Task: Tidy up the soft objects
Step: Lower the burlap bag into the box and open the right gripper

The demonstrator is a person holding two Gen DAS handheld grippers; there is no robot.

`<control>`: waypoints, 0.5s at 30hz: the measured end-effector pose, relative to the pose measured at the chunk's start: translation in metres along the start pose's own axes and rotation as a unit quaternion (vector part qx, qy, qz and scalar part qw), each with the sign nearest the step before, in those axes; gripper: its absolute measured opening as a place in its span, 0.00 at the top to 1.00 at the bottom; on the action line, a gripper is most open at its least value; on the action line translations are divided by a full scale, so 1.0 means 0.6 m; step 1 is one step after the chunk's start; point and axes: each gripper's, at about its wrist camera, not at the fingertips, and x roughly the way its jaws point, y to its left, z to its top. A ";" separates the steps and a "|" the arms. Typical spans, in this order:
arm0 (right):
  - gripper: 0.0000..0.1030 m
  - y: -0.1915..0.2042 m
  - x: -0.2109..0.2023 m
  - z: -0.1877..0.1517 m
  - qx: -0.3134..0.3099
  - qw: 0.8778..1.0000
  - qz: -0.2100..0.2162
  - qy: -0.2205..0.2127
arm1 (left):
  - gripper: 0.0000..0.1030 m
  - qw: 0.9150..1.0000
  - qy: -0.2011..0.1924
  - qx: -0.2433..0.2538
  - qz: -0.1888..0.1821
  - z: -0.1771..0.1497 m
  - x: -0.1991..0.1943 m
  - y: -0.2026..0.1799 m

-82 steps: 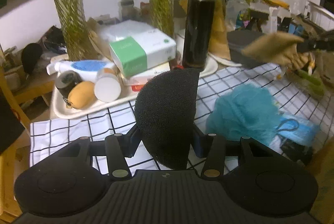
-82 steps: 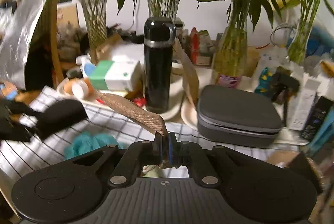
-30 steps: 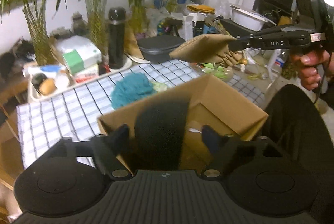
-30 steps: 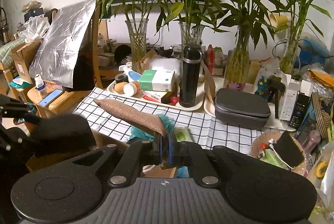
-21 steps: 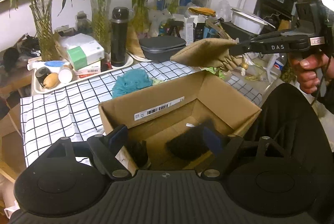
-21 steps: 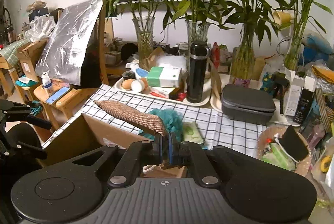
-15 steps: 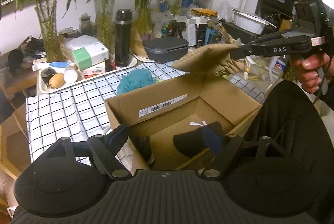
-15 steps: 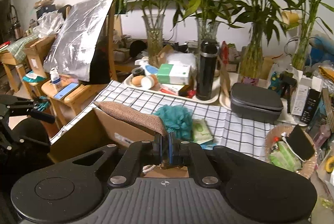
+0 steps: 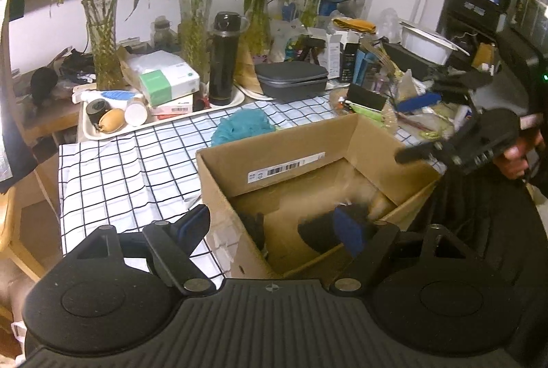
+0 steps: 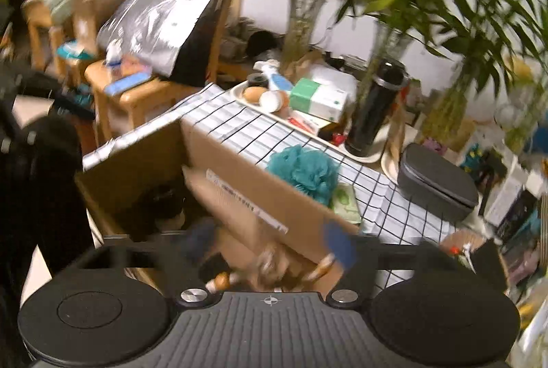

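- Tan pouch (image 9: 371,196) is a blur inside the cardboard box (image 9: 294,159); its long axis cannot be told.
- Left tongs (image 9: 274,225) spread, empty.
- Right tongs (image 10: 270,243) just sprang apart, nothing pinched.

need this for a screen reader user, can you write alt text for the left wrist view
An open brown cardboard box sits at the edge of a black-and-white checked tablecloth, with a black foam sponge and a blurred tan cloth pouch inside. The left gripper hangs over it with jaws open and empty. A teal mesh bath pouf lies behind the box.
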 end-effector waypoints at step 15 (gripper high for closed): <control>0.00 -0.011 -0.004 -0.034 0.075 0.996 0.010 0.036 | 0.23 0.999 0.020 0.003 0.030 0.001 0.006 0.000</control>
